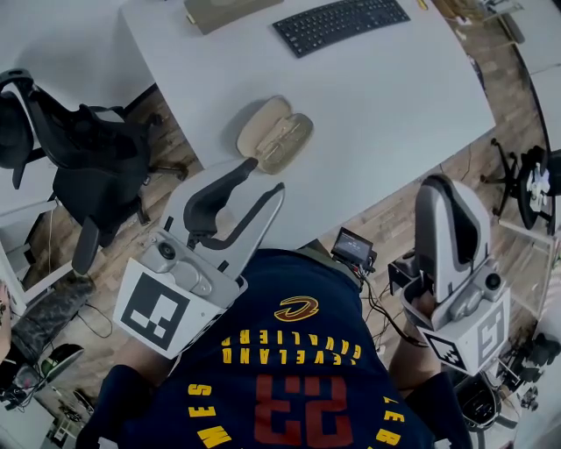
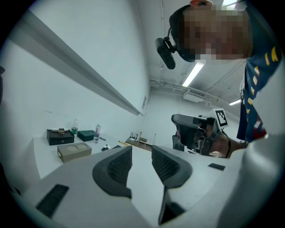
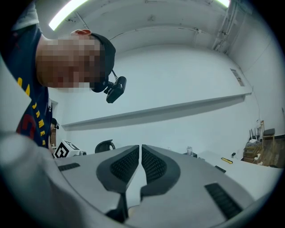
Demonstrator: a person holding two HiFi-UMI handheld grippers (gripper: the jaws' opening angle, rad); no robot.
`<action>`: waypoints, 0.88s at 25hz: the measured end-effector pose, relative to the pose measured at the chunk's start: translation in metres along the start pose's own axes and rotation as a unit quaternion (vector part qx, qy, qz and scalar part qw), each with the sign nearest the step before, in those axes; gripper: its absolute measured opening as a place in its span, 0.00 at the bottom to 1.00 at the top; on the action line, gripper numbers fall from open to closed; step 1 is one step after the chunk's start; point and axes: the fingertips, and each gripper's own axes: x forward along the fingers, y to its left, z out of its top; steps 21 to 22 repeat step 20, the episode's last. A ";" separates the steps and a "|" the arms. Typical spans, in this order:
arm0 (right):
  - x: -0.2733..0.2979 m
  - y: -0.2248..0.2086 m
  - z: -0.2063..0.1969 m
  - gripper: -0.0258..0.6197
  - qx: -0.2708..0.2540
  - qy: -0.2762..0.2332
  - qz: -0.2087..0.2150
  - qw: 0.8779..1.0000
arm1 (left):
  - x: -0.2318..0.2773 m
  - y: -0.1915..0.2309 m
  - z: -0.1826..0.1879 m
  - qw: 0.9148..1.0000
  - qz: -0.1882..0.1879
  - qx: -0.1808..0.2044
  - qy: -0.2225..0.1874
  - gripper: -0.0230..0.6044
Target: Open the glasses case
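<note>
Glasses case [image 1: 274, 133] lay seemingly already open on the desk [image 1: 394, 114] at upper centre, apart from both tongs, the left tongs [image 1: 266, 174] parted and empty and the right tongs [image 1: 441, 184] closed on nothing, so no further grasp seemed needed.

Black keyboard [image 1: 340, 24], office chair [image 1: 88, 175], white table [image 1: 386, 123]

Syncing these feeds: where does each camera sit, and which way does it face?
Head view: on the person's head, facing steeply down at the white table and beige oval glasses case; navy jersey, left tool, right tool show.
Left gripper view: on the left tool, facing level across the table; parted jaws, jersey show.
Right gripper view: on the right tool, facing a white wall; shut jaws, jersey show.
Shared: head and left gripper views both show the right tool.
</note>
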 end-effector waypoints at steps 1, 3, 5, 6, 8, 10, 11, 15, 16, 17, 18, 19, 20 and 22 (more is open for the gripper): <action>0.001 0.000 -0.001 0.09 0.001 0.001 0.002 1.000 | 0.001 0.000 0.000 1.000 0.000 0.000 0.001 0.27; 0.002 0.000 -0.001 0.09 0.003 0.001 0.004 1.000 | 0.002 0.001 -0.001 1.000 -0.001 -0.001 0.003 0.27; 0.003 -0.002 -0.001 0.09 0.005 0.001 0.005 1.000 | 0.004 0.001 -0.001 1.000 -0.001 -0.001 0.004 0.27; 0.004 -0.003 -0.001 0.09 0.006 0.001 0.005 1.000 | 0.005 0.001 -0.001 1.000 -0.001 0.000 0.006 0.27; 0.005 -0.003 -0.001 0.09 0.007 0.001 0.007 1.000 | 0.007 0.002 -0.002 1.000 -0.001 0.000 0.007 0.27; 0.006 -0.003 -0.002 0.09 0.008 0.002 0.008 1.000 | 0.008 0.003 -0.003 1.000 -0.001 -0.001 0.009 0.27; 0.007 -0.003 -0.002 0.09 0.008 0.002 0.009 1.000 | 0.008 0.004 -0.002 1.000 -0.002 0.000 0.009 0.27; 0.010 -0.004 -0.002 0.09 0.010 0.004 0.010 1.000 | 0.011 0.005 -0.002 1.000 -0.004 0.001 0.011 0.27; 0.010 -0.005 -0.002 0.09 0.010 0.004 0.010 1.000 | 0.012 0.006 -0.002 1.000 -0.004 0.001 0.011 0.27; 0.010 -0.005 -0.003 0.09 0.011 0.005 0.010 1.000 | 0.013 0.006 -0.002 1.000 -0.005 0.001 0.012 0.27; 0.010 -0.006 -0.003 0.09 0.011 0.005 0.010 1.000 | 0.014 0.006 -0.003 1.000 -0.005 0.001 0.012 0.27; 0.010 -0.006 -0.003 0.09 0.011 0.006 0.010 1.000 | 0.015 0.006 -0.003 1.000 -0.006 0.001 0.012 0.27; 0.010 -0.006 -0.004 0.09 0.011 0.006 0.010 1.000 | 0.015 0.007 -0.003 1.000 -0.006 0.001 0.012 0.27; 0.010 -0.006 -0.004 0.09 0.011 0.006 0.010 1.000 | 0.015 0.007 -0.003 1.000 -0.006 0.001 0.012 0.27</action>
